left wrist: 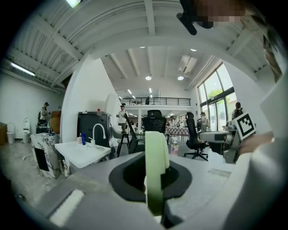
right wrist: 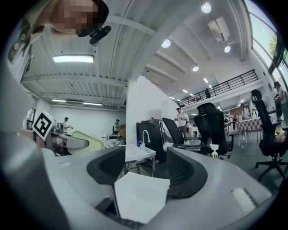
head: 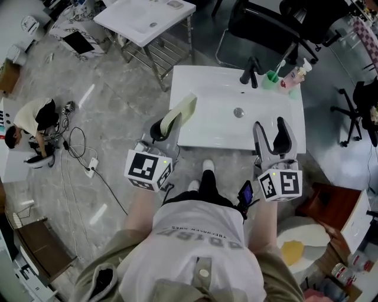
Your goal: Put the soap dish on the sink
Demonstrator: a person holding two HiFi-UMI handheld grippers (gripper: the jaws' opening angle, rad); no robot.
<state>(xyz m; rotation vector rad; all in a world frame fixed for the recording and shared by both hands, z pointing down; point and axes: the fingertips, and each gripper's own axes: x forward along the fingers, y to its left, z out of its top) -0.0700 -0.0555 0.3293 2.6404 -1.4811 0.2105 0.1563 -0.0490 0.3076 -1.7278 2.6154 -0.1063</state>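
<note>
A pale green soap dish (head: 181, 113) is held edge-up over the left front corner of the white sink (head: 215, 127), with my left gripper (head: 167, 125) shut on it. In the left gripper view the soap dish (left wrist: 156, 168) stands edge-on between the two dark jaws. My right gripper (head: 271, 137) hangs over the sink's right front rim, jaws apart and nothing between them. The right gripper view shows white sink surface (right wrist: 141, 197) through the gap and the soap dish (right wrist: 86, 141) off to the left.
At the sink's back rim stand a black faucet (head: 251, 72), a green cup with a toothbrush (head: 270, 79) and a pink bottle (head: 292, 79). A second white sink on a metal frame (head: 144, 17) stands beyond, black chairs (head: 266, 26) behind. A person (head: 32, 121) crouches at left.
</note>
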